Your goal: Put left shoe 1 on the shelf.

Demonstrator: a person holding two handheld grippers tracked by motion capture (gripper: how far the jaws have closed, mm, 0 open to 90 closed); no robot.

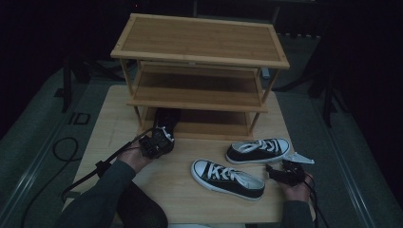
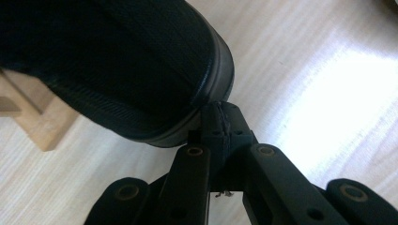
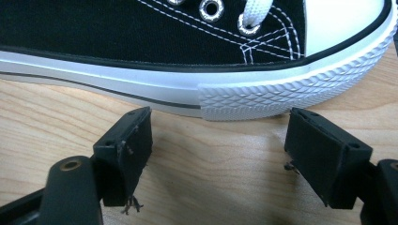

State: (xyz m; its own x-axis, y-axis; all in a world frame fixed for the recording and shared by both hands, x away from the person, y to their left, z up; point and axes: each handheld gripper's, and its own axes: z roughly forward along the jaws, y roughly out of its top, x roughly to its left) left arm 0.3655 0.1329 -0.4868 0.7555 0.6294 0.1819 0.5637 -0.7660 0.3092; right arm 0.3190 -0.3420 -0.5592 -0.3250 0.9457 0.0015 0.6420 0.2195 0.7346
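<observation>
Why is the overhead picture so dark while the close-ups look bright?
High view: dim all over, background nearly black, only the shoe rack and table lit. Left gripper view: glare washes out the table beside a blurred black shoe. Right gripper view: evenly lit, the sneaker sharp.

A three-tier bamboo shoe rack [image 1: 199, 38] stands at the wooden table's [image 1: 190, 199] far edge.

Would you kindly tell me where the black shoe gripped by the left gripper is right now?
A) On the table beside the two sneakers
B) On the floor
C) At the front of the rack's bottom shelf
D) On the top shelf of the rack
C: in the high view the left gripper is clamped on the black shoe, which pokes into the wooden rack at its lowest shelf, apart from the two sneakers on the table.
</observation>
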